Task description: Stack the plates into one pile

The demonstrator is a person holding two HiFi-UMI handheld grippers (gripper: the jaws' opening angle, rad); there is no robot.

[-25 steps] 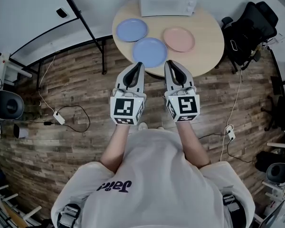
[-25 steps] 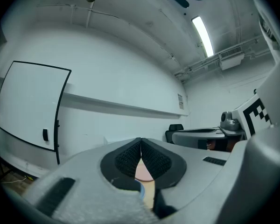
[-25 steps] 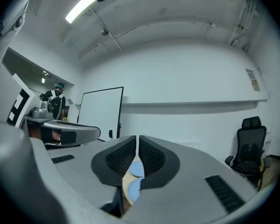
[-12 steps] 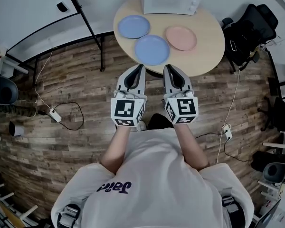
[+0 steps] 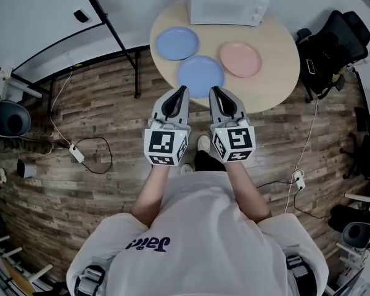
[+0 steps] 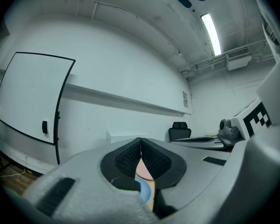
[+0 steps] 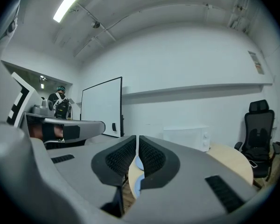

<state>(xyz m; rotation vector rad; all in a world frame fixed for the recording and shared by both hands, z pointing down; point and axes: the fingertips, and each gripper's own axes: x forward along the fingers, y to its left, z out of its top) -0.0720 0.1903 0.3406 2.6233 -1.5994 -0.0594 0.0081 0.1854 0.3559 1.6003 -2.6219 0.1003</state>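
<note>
Left hand-held gripper (image 5: 183, 90) and right hand-held gripper (image 5: 212, 91), both pressed together and empty, point at the near blue plate (image 5: 200, 71). Far blue plate (image 5: 177, 43) and pink plate (image 5: 240, 59) lie apart on the worktop (image 5: 277, 73), with a microwave (image 5: 227, 2) behind.

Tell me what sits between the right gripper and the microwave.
In the head view, the nearer blue plate lies between the right gripper and microwave, then bare tabletop.

Office: whiteboard (image 6: 30, 97); swivel chair (image 5: 333, 42)
</note>
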